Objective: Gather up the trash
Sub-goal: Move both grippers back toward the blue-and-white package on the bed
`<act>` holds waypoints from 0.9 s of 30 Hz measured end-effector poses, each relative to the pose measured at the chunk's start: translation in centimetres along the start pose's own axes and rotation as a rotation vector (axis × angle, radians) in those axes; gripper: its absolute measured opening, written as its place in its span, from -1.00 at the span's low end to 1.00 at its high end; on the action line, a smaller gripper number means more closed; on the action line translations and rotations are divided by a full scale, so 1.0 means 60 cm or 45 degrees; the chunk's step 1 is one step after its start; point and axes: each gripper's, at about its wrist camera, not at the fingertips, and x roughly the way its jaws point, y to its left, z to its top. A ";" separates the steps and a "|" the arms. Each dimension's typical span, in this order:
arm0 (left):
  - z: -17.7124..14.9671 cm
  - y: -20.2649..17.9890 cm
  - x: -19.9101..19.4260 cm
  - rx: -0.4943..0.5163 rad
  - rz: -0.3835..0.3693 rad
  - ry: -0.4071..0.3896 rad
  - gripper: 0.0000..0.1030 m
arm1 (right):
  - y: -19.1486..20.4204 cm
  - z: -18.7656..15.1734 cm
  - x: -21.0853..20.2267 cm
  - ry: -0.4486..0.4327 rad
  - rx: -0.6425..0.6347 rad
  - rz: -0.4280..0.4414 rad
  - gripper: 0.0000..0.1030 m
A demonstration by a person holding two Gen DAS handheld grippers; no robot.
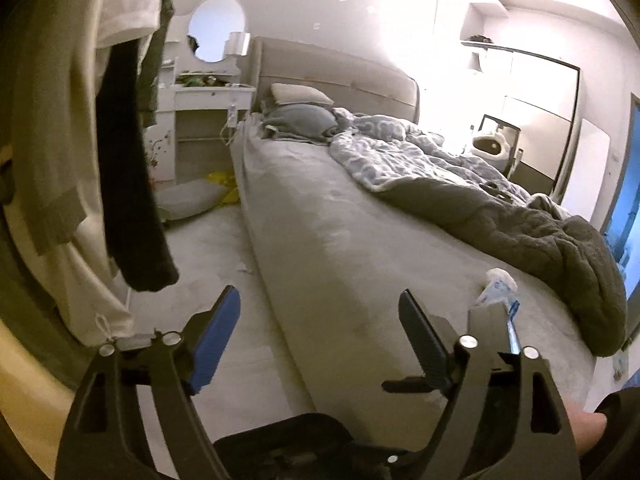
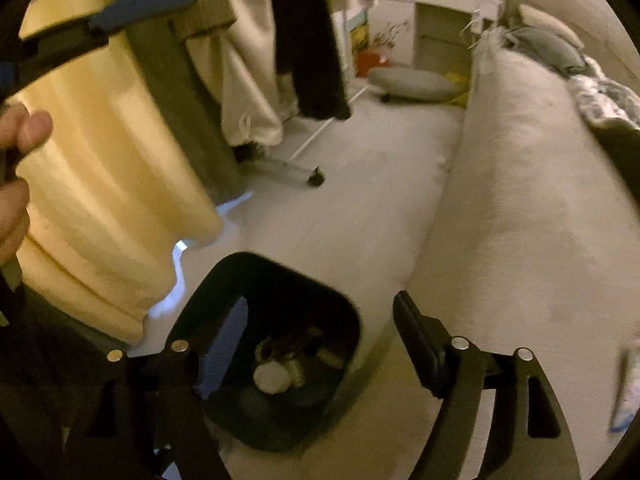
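Note:
A black trash bin stands on the floor beside the bed, with a white crumpled wad and other rubbish inside; its top edge shows in the left wrist view. A crumpled white and blue wrapper lies on the bed near the grey duvet, and shows blurred in the right wrist view. My left gripper is open and empty over the bed's edge; it also shows in the right wrist view. My right gripper is open and empty just above the bin.
A bed with a rumpled grey duvet fills the right. Clothes hang on a wheeled rack at the left, next to a yellow curtain. A cushion and a yellow bag lie by the white dresser.

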 end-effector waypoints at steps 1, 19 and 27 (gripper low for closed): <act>0.001 -0.006 0.003 0.000 -0.010 -0.002 0.68 | -0.009 -0.004 -0.011 -0.016 0.008 -0.014 0.52; 0.016 -0.145 0.076 0.044 -0.158 0.022 0.82 | -0.177 -0.103 -0.156 -0.239 0.250 -0.240 0.57; 0.020 -0.198 0.128 0.060 -0.202 0.051 0.82 | -0.258 -0.153 -0.220 -0.317 0.443 -0.333 0.58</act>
